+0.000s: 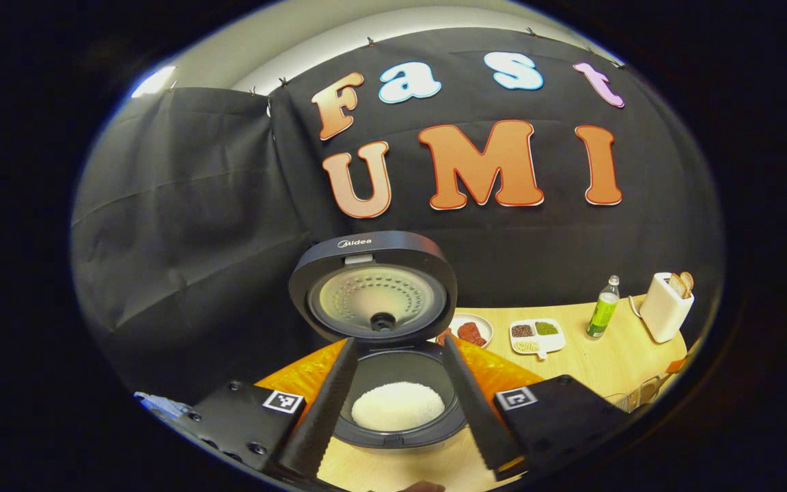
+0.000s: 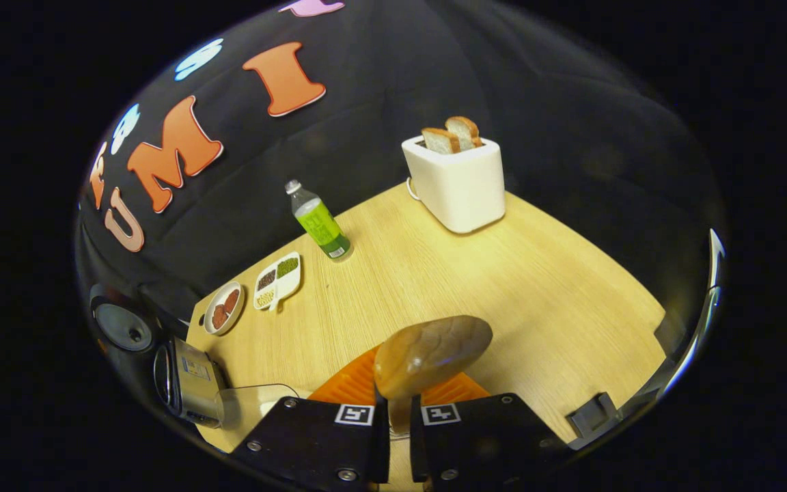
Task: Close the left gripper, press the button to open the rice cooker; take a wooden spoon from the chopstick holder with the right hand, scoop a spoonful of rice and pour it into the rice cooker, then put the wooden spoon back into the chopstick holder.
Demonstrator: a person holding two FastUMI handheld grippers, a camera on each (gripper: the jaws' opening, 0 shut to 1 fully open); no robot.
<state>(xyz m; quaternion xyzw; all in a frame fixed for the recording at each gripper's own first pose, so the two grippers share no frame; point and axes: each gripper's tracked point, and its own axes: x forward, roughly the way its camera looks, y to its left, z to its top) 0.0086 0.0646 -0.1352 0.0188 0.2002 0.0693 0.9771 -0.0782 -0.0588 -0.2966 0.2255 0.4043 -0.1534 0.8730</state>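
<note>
Left gripper (image 1: 393, 403): jaws wide, framing the rice cooker (image 1: 393, 383) at lower centre, lid up, rice (image 1: 397, 406) inside | Right gripper (image 2: 393, 427): jaws narrow, clamping the wooden spoon (image 2: 431, 355) at lower centre above the tabletop (image 2: 537, 287)

Left gripper view: close above the open rice cooker (image 1: 376, 342), facing the booth wall. Right gripper view: higher over the table (image 2: 503, 273), facing the toaster (image 2: 458, 181) corner. Shared: toaster, green bottle (image 1: 602, 307), divided dish (image 2: 277, 280), round plate (image 2: 223, 307).

Bright overhead light; sharp centres; fisheye-bent, darkened edges.
</note>
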